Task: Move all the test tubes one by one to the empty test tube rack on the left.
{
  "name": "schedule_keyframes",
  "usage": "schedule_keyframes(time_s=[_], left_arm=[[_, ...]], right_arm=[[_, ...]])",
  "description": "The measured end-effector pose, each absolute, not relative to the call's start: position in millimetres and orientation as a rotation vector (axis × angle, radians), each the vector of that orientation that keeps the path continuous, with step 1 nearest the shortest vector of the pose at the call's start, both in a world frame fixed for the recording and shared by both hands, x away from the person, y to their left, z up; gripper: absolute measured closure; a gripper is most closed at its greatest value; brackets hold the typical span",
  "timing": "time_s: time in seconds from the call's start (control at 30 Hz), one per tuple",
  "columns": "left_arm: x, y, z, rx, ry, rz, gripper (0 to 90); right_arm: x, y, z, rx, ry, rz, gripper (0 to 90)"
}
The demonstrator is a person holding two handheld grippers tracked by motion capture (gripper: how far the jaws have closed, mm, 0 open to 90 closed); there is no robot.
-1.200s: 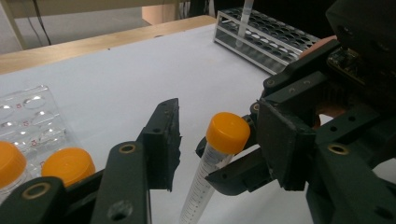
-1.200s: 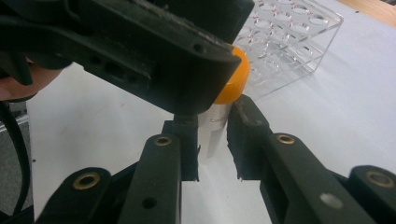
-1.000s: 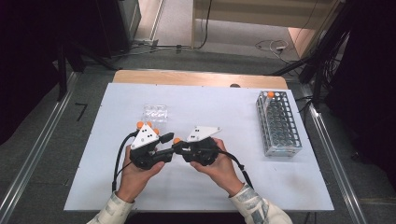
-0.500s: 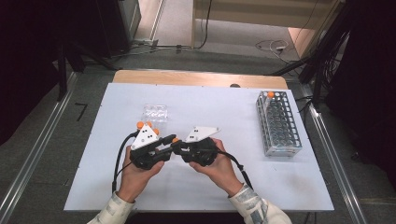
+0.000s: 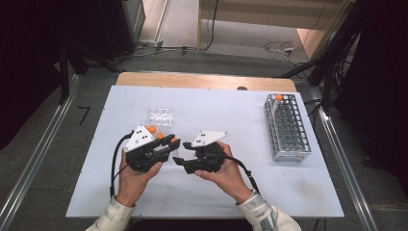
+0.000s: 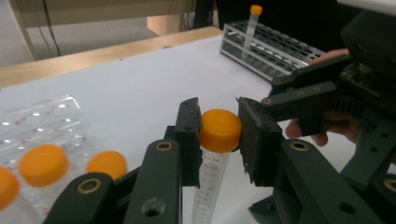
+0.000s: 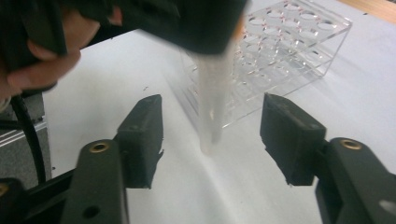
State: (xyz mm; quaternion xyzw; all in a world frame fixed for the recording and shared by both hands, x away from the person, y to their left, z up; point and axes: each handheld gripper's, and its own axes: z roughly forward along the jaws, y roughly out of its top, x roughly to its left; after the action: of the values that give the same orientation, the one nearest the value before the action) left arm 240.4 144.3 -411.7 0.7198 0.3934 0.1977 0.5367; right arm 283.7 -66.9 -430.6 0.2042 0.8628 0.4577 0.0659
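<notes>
Orange-capped tube (image 6: 212, 154), printed scale unreadable, pinched by left gripper (image 6: 218, 133) fingers; right gripper (image 7: 212, 135) fingers just spread, tube between.

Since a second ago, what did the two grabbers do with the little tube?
The left gripper has just closed on the orange-capped tube at its cap. The right gripper has just opened, its jaws now apart from the tube. Both hands, the metal tube rack and the clear tray stayed put.

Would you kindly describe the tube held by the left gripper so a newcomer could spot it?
On the white table, find the left gripper. Its jaws clamp the orange cap of a clear tube hanging upright, unlike the loose orange-capped tubes lying beside it.
</notes>
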Motion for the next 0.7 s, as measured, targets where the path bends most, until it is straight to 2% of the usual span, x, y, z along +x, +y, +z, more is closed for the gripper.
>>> schedule_keyframes(time_s=[0.3, 0.7], left_arm=[[237.5, 171.0, -393.4, 1.647, 0.986, 0.486, 69.9], [235.9, 199.4, -384.0, 1.588, 1.052, 0.583, 69.9]], right_arm=[[285.6, -79.3, -432.4, 0.659, 2.589, 1.381, 34.5], [289.7, -89.9, -430.1, 0.691, 2.563, 1.384, 34.6]])
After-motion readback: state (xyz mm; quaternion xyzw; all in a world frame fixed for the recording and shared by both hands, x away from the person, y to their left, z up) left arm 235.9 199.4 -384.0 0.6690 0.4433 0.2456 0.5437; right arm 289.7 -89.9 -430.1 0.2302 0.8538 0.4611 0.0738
